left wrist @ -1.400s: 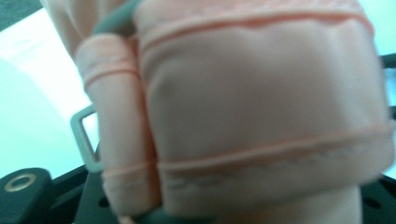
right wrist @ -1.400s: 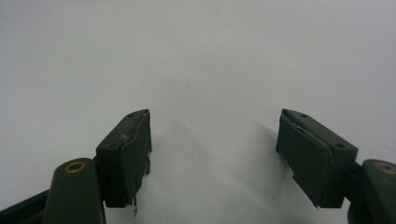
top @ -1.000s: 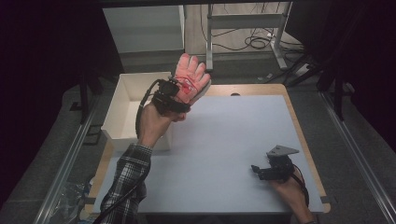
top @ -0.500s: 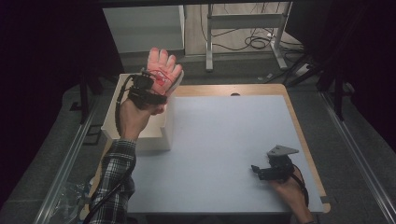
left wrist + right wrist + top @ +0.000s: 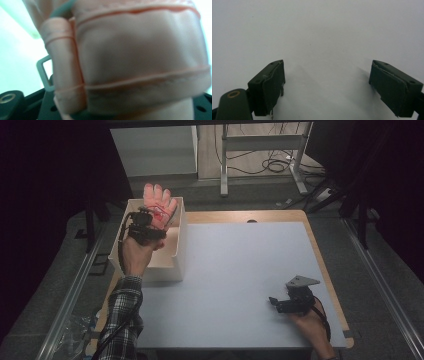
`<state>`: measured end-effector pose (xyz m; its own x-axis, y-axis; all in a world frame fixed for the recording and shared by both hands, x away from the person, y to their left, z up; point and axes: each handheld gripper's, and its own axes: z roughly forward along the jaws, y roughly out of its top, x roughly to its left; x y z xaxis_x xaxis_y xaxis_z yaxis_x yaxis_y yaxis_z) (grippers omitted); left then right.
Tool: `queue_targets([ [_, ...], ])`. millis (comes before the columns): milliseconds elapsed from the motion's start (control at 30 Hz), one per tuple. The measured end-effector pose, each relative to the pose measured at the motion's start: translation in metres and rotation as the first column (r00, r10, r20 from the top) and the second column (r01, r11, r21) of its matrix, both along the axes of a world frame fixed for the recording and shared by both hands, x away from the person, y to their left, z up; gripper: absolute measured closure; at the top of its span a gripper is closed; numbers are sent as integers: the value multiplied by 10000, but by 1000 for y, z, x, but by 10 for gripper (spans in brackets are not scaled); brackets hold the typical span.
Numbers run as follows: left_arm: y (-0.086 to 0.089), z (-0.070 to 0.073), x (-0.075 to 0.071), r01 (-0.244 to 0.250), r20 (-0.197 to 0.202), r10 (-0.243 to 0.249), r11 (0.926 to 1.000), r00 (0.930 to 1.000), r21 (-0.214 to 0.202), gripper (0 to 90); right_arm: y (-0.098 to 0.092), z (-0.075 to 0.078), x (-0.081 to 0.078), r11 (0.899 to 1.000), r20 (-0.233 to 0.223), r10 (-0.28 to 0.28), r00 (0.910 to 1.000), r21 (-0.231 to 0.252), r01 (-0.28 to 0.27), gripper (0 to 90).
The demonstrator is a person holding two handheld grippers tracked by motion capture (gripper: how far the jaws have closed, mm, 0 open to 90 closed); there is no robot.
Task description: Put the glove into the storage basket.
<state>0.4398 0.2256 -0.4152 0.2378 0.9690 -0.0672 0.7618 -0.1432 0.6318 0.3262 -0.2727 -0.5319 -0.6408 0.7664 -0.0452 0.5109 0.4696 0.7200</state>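
Holding a pink glove (image 5: 159, 202) up over the white box (image 5: 177, 265) at the table's left edge, with the left gripper (image 5: 150, 220) clamped on the glove's lower end. Raised in the left hand (image 5: 135, 252), above a plaid sleeve (image 5: 122, 320) that enters from the bottom of the high view. Glove fingers spread and pointing away from the person, above the far wall of the box. Seen very close in the left gripper view: the glove (image 5: 140, 62) as a blurred pink cuff with stitched bands, a folded strap at its left, a pale rectangular ring (image 5: 43, 72) just beside that strap, and black gripper parts under it. Box open at the top, standing beside the white table sheet (image 5: 240, 270), its inside pale.

Resting low on the sheet near the front right corner: the right gripper (image 5: 280, 302), gripped by the right hand (image 5: 310, 325), with its grey three-cornered plate (image 5: 301, 281) on top. Well apart from the box and the glove. Jaws of the right gripper (image 5: 327, 75) standing wide apart in the right gripper view, with bare white sheet between them and nothing gripped.
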Motion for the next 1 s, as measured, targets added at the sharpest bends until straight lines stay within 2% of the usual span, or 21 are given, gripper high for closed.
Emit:
queue_targets([
  [133,-3,-18,6,-178,-131,180,9997,9998,161,456,0,0,0,10000,-3,0,10000,3,0,136],
  [233,-5,-29,10,-332,-370,344,9989,9987,320,451,0,0,0,10000,-4,-1,10000,2,1,136],
  [467,-11,-43,21,-390,-1099,464,9969,9929,682,429,0,0,0,10000,-2,0,10000,8,0,136],
  [667,-19,-53,32,-354,-1766,508,9954,9830,894,409,0,0,0,10000,-5,0,10000,12,0,136],
  [833,-24,-58,39,-331,-2154,587,9921,9748,1206,379,0,0,0,10000,-4,1,10000,13,-1,136],
  [1000,-25,-62,42,-337,-2581,680,9903,9637,1349,294,0,0,0,10000,-3,2,10000,15,-2,136],
])
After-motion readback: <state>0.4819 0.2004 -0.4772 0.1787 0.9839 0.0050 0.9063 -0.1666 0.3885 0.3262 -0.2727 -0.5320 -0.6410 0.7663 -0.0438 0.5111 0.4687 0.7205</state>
